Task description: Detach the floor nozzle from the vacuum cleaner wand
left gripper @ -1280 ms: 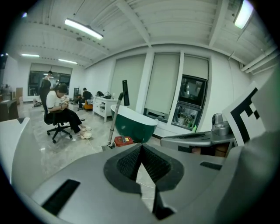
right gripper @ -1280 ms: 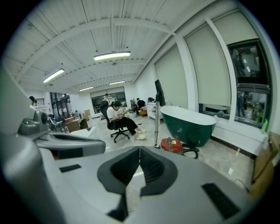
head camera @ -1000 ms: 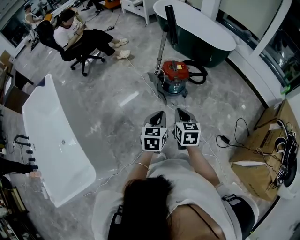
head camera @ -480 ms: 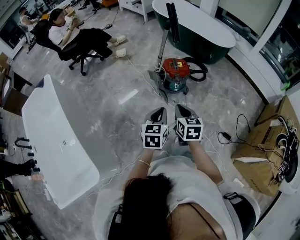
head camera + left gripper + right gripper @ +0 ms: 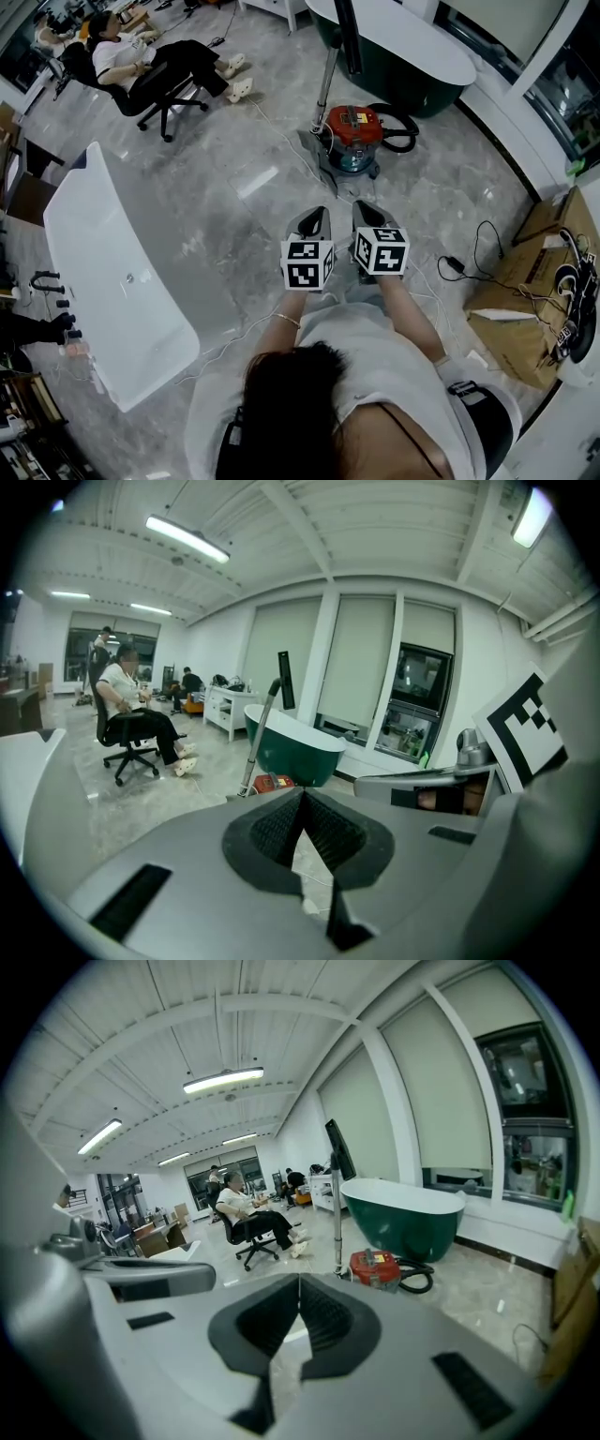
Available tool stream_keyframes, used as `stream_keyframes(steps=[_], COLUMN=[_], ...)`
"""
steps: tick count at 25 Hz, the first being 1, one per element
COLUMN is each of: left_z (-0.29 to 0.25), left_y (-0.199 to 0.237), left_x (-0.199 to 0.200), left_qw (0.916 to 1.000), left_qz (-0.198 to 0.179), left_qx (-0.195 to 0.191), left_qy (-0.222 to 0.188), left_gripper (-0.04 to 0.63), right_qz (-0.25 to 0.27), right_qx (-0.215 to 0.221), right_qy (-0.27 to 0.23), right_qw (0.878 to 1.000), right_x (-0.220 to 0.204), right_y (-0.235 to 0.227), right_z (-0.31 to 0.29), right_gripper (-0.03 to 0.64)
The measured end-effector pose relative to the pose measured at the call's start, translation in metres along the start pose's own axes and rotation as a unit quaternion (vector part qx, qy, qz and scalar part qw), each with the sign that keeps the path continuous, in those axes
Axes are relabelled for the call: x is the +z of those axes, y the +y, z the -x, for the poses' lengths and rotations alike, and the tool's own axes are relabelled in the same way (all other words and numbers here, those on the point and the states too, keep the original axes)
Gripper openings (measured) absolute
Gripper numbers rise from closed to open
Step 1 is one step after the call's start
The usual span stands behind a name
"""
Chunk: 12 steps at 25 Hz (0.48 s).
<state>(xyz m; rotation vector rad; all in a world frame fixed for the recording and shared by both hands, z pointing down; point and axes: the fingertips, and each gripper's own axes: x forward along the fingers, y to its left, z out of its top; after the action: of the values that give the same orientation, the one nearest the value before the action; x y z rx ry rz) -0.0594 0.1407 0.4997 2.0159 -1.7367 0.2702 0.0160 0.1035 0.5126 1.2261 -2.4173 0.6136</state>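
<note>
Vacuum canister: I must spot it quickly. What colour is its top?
The canister top is red; head view shows it best.

Red vacuum cleaner [image 5: 354, 123], dark green bathtub [image 5: 424, 96], white bathtub [image 5: 103, 272], grey marbled floor [image 5: 216, 141]

No lettering can be read anywhere: the yellow label [image 5: 357, 116] atop the red vacuum cleaner [image 5: 352, 133] is too small to make out, and the cubes on the left gripper [image 5: 317, 217] and right gripper [image 5: 366, 212] bear only black-and-white square markers.
</note>
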Motion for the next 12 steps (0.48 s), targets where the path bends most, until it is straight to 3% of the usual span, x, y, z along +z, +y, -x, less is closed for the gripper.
stream_keyframes(steps=[12], left_z=[-0.037], left_y=[-0.004], left_x=[0.017], left_qw=[1.0000], left_qz=[-0.005], left_qx=[-0.005], left_qy=[-0.001], left_gripper=[0.003], right_qz=[0.032], right_qx=[0.009], right_qy=[-0.015], right_qw=[0.999], right_x=[0.028], right_y=[-0.017], right_z=[-0.022], right_gripper=[0.015])
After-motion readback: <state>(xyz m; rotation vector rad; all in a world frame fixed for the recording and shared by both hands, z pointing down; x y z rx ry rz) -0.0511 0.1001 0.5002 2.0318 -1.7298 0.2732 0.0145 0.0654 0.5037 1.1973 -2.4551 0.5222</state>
